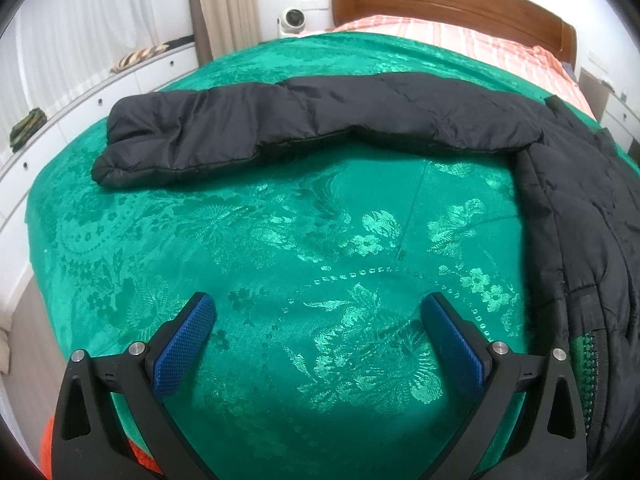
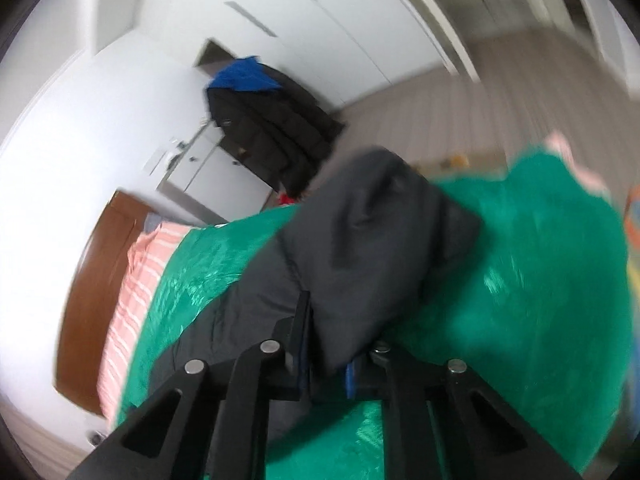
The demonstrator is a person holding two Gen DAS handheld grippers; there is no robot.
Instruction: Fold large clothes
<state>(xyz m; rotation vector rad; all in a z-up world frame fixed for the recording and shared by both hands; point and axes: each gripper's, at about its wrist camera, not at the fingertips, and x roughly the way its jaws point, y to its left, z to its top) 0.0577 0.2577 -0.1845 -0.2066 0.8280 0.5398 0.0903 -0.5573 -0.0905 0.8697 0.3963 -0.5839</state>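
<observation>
A black puffer jacket (image 1: 580, 216) lies on the green bedspread (image 1: 280, 240). One sleeve (image 1: 248, 128) stretches left across the bed, beyond my left gripper. The jacket body runs down the right edge of the left wrist view, with a zipper showing. My left gripper (image 1: 320, 308) is open and empty, above bare bedspread in front of the sleeve. In the blurred, tilted right wrist view my right gripper (image 2: 328, 344) is shut on a fold of the black jacket (image 2: 376, 248) and holds it raised over the bed.
A wooden headboard (image 1: 452, 4) and pink striped bedding (image 1: 460, 40) lie at the far end. White drawers (image 1: 80, 108) run along the left wall under curtains. A dark coat (image 2: 272, 132) with blue fabric hangs by white cabinets. Wood floor (image 2: 500, 96) lies beyond.
</observation>
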